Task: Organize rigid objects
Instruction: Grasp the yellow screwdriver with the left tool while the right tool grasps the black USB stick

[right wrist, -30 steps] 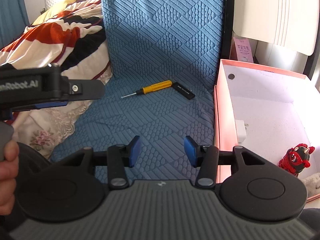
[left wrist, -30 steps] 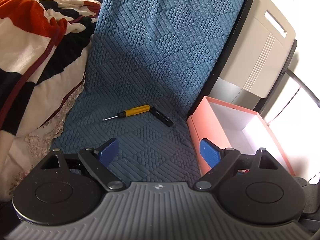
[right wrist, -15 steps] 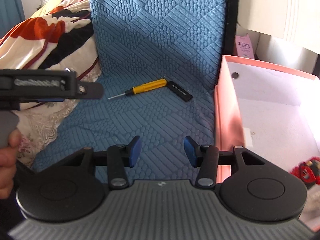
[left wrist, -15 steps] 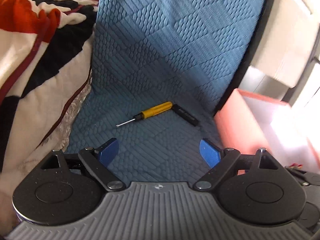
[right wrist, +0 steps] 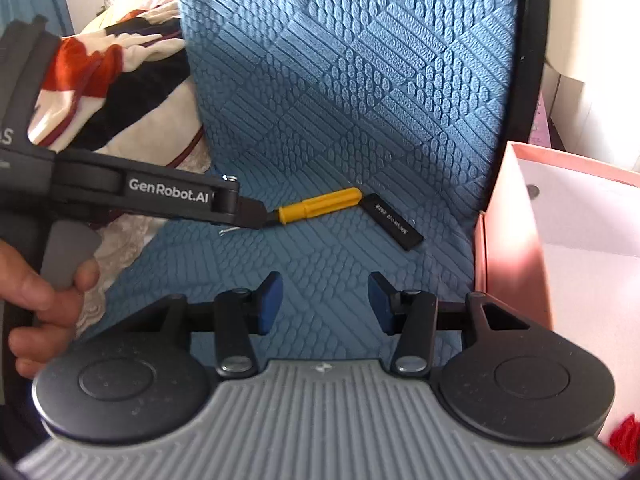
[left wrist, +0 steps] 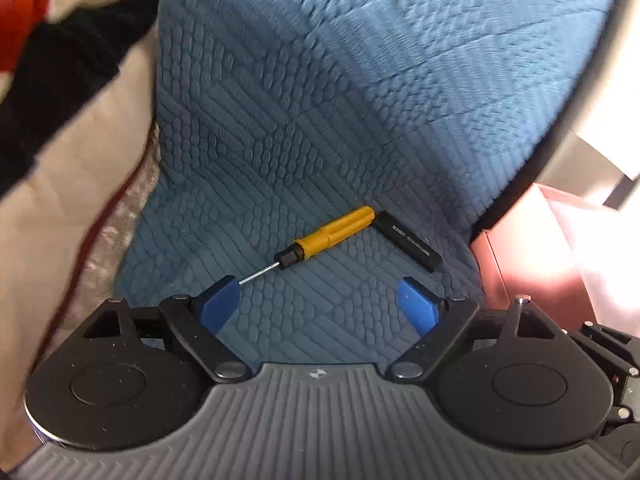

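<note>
Screwdriver [left wrist: 326, 237] with a yellow handle and thin metal shaft lies flat on the blue quilted mat [left wrist: 360, 100], handle end touching or just beside one end of a black stick-shaped item [left wrist: 408, 246] bearing small white lettering; the two lie at an angle to each other. Left gripper [left wrist: 318, 306] hangs just above the mat on the near side of the screwdriver, pointing steeply down, jaws wide apart and having just been closing slightly, with only bare mat between them. In the left wrist view the shaft tip sits right at the edge of the left blue pad [left wrist: 218, 306]; whether it touches cannot be told. From the right wrist view, the left gripper's black finger, marked with white lettering, overlaps the shaft end of the screwdriver, and a hand [right wrist: 38, 304] grips its handle. Right gripper [right wrist: 325, 300] is held back from both items, jaws roughly half open and holding nothing, over bare mat. Pink box [right wrist: 516, 240] with a white interior stands open at the right edge of the mat, just beside it; a small red item [right wrist: 626, 436] shows in its near corner. Bedding [right wrist: 112, 92] patterned in red, black and cream lies bunched along the left edge of the mat.
</note>
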{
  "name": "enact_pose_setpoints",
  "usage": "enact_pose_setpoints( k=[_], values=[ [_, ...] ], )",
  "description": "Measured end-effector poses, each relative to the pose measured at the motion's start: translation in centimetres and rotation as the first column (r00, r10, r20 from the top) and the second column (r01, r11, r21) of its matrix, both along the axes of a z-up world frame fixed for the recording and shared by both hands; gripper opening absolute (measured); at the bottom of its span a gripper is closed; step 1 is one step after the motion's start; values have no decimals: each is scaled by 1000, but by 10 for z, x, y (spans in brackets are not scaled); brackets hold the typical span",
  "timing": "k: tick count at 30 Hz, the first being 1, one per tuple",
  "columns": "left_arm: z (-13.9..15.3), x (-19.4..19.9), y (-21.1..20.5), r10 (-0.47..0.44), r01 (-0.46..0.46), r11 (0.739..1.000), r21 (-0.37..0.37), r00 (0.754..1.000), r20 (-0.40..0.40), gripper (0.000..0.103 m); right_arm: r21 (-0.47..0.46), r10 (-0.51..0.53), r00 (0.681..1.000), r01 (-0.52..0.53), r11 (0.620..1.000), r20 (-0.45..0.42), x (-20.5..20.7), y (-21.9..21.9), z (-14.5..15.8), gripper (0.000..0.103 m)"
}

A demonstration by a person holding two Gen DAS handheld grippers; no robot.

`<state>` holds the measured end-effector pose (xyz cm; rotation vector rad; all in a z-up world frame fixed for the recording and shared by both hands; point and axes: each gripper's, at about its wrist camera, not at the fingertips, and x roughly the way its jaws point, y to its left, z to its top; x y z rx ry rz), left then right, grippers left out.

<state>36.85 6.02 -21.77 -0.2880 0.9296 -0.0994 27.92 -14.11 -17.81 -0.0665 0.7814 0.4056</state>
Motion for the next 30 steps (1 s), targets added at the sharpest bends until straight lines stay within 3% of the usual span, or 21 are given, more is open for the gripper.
enact_pose_setpoints(
  k=[8,17,21,26,30],
  values=[
    [-21,44,5,-5,5,1000,-7,999,-50,75,-84,-9,1000,9,996,-3,57,15,-20,50],
    [-27,78,0,-125,127,991,52,991,-44,68,-145,-18,999,14,989,-30,101,15,-42,49],
    [-36,86,-7,-159,164,984,75,985,-74,48,-179,-23,999,14,984,-49,113,14,-52,47],
    [-43,89,-12,-203,207,976,60,977,-72,44,-196,-26,997,11,981,-72,120,11,-57,46],
    [-50,88,-16,-206,210,975,68,976,-72,44,-183,-34,994,15,983,-104,124,1,-59,34]
  ],
)
